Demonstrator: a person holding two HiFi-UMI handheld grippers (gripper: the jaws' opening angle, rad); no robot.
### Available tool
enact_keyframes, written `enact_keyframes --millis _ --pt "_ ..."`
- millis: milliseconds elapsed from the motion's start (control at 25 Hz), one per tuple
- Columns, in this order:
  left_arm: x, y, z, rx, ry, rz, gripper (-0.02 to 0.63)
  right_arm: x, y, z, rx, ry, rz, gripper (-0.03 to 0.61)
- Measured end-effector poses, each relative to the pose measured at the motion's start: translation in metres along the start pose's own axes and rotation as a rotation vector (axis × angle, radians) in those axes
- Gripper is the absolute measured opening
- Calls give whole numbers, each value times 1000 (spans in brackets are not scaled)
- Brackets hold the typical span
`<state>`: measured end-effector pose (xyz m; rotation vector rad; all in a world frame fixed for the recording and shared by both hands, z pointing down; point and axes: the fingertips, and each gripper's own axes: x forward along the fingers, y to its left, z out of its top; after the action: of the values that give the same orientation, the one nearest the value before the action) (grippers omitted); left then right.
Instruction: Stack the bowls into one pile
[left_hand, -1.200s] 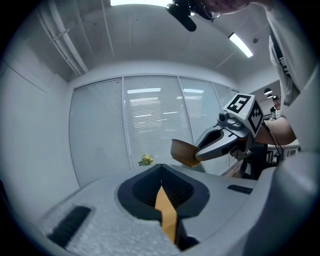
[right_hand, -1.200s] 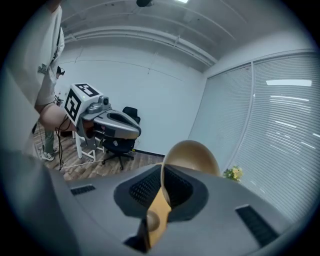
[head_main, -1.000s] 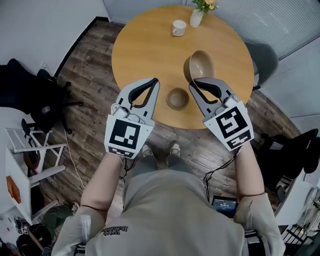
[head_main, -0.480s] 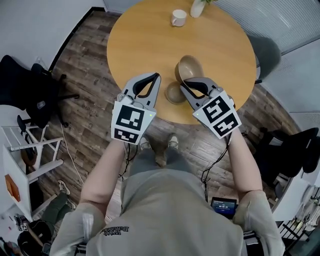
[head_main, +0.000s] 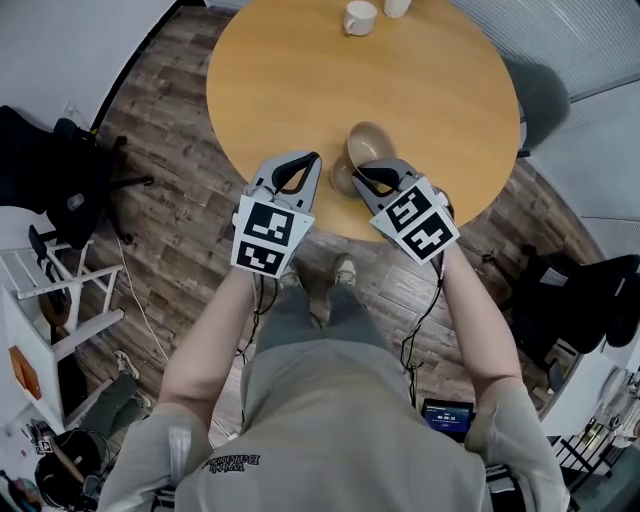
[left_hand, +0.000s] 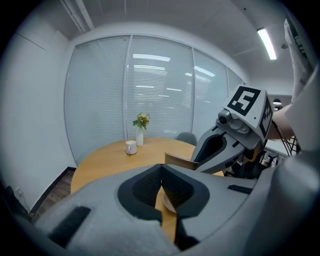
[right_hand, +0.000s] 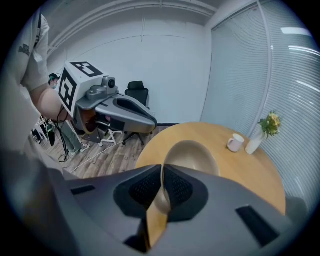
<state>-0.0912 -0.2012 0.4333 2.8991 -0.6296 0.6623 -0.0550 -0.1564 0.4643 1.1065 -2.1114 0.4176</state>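
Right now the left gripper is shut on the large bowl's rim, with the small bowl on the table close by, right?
Not quite: it is the right gripper that is shut on the rim of the large bowl, as the right gripper view shows. The left gripper is shut on nothing. The small bowl is on the table close by.

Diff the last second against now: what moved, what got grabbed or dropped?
The right gripper brought the tilted large bowl toward the person, up next to the small bowl. Nothing grabbed or released: it stays shut on the rim. Left gripper stays shut, empty; small bowl and mug unmoved.
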Motion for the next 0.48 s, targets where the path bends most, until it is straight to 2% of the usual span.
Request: enact_keyframes --millis 480 --pt "25 -4 -59 -42 100 -30 18 56 14 -52 49 114 83 36"
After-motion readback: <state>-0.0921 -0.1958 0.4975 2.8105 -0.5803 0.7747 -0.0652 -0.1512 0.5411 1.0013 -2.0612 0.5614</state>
